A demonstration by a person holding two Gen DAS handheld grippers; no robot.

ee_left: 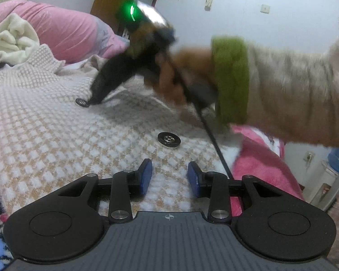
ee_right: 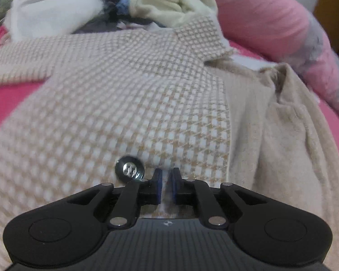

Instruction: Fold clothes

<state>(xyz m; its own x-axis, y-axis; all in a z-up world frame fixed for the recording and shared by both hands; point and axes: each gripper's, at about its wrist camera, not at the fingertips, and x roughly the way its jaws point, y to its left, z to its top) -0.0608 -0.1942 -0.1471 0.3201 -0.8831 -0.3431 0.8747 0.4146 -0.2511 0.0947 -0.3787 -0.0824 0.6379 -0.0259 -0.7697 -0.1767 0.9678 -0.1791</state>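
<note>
On a bed (ee_right: 15, 103) covered in pink, we see a checked cream-and-tan coat (ee_right: 106, 103) spread flat, its plain beige lining (ee_right: 282, 140) turned out along one side. Our right claw (ee_right: 166, 175) is down at the coat's front edge, its blue pads (ee_right: 158, 187) drawn narrow with a thin ridge of the checked cloth pinched between them. A dark shiny button (ee_right: 129, 169) sits just beside the claw's left finger.

From the left wrist view, our left claw (ee_left: 169, 171) hovers over the lower part of the coat (ee_left: 79, 135) with its pads (ee_left: 147, 176) set wide and nothing between them. A second button (ee_left: 168, 139) lies on the cloth just ahead of it. Farther up the coat we see the right claw (ee_left: 91, 100) tipped down onto the fabric next to another button (ee_left: 81, 102), gripped by a hand (ee_left: 176, 76) in a green cuff (ee_left: 230, 79) and a fuzzy beige sleeve (ee_left: 293, 94); the hand is blurred. A green light (ee_left: 130, 11) glows on top of that tool.

Beyond the coat, a pink pillow (ee_right: 271, 22) lies along the head of the bed, with a crumpled pale cream garment (ee_right: 176, 2) and a white one (ee_right: 52, 9) piled near the collar.
</note>
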